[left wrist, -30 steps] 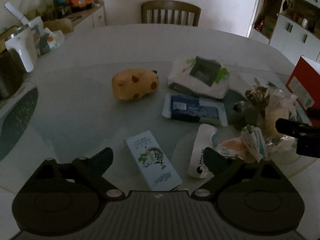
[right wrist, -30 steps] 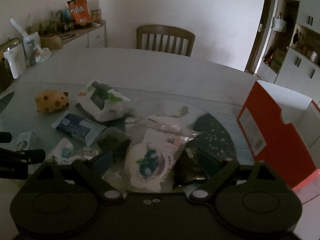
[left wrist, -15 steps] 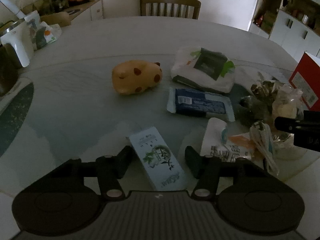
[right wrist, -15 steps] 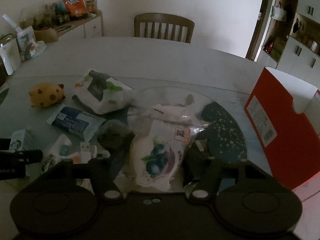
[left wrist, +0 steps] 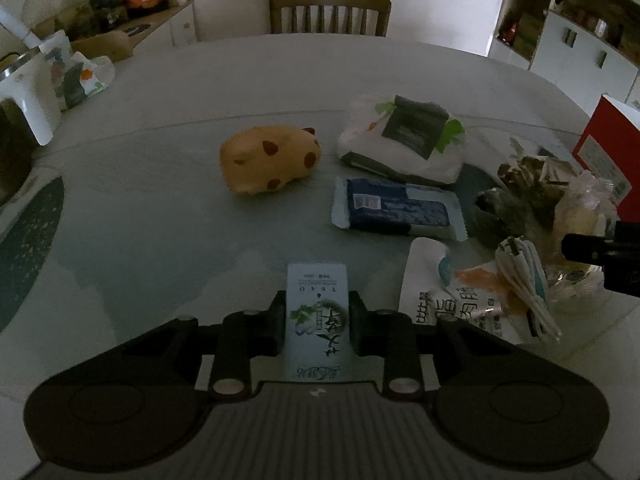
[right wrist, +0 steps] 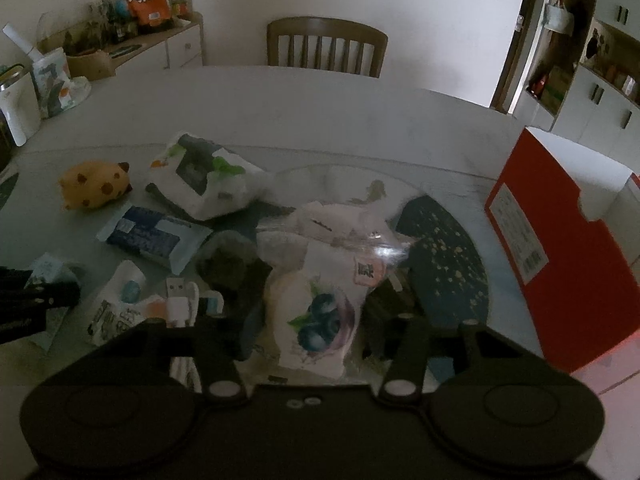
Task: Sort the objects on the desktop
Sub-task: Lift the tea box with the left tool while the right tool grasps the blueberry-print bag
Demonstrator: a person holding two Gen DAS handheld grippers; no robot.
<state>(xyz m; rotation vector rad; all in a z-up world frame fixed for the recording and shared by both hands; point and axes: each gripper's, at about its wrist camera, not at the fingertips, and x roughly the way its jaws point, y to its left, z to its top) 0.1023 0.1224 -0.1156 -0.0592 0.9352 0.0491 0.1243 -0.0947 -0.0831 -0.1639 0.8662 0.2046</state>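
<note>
Dim light falls across a round, pale glass-topped bench (left wrist: 168, 240) with a wooden slat-back chair (left wrist: 330, 10) behind it at the top centre of the left wrist view. At the bottom centre, the left gripper (left wrist: 317, 316) has its fingers pressed against both long sides of a pale blue rectangular carton with a green leaf print (left wrist: 317, 320), pinching it. Above it, mid-frame, lies a yellow spotted plush animal (left wrist: 270, 164); to its right sit a white soft pack with a dark label (left wrist: 402, 140) and, just below that, a dark blue wrapped packet (left wrist: 396, 210). A white printed sachet (left wrist: 436, 288) lies right of the carton.

From the right wrist view, the same bench (right wrist: 320, 112) fills the frame, with a red cardboard box (right wrist: 560, 264) standing at the right edge. The right gripper (right wrist: 308, 328) at the bottom centre has its fingers closed in on a clear plastic bag printed with blueberries (right wrist: 320, 312), gripping its lower end. The left gripper shows at the lower left edge, the carton mostly hidden behind it.
</note>
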